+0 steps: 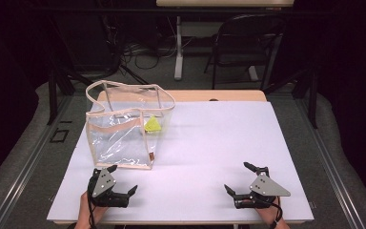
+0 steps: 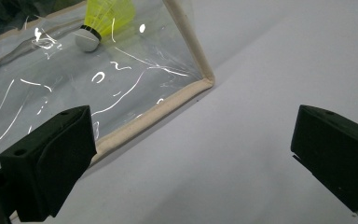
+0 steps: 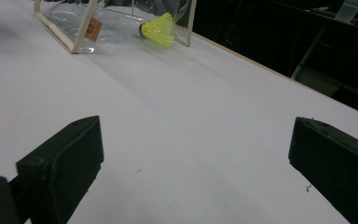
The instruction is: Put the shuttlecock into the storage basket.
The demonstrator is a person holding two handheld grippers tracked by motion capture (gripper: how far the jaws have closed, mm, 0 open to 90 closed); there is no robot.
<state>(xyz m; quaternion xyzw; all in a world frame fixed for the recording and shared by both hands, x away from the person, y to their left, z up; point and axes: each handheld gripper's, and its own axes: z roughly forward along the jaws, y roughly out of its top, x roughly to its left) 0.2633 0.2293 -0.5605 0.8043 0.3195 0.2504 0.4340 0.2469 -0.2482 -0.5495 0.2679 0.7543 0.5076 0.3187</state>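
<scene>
Both at the near edge of the desk (image 1: pixel 209 143), wide bare white surface between and ahead of them. Left hand-held gripper (image 1: pixel 122 180) jaws spread wide, holding nothing; right hand-held gripper (image 1: pixel 240 179) same, wide open and empty. Clear bag (image 1: pixel 124 129) with cream trim stands just ahead of the left hand-held gripper, not touching, well apart from the right one (far across the desk). Yellow shuttlecock (image 1: pixel 153 125) lies inside the bag at its far side. Left gripper view gives the bag's bottom corner seam (image 2: pixel 204 84) close up and the shuttlecock's white cork (image 2: pixel 87 39); right gripper view gives the small orange tag (image 3: pixel 93 29) on the bag and the desk's far edge.
</scene>
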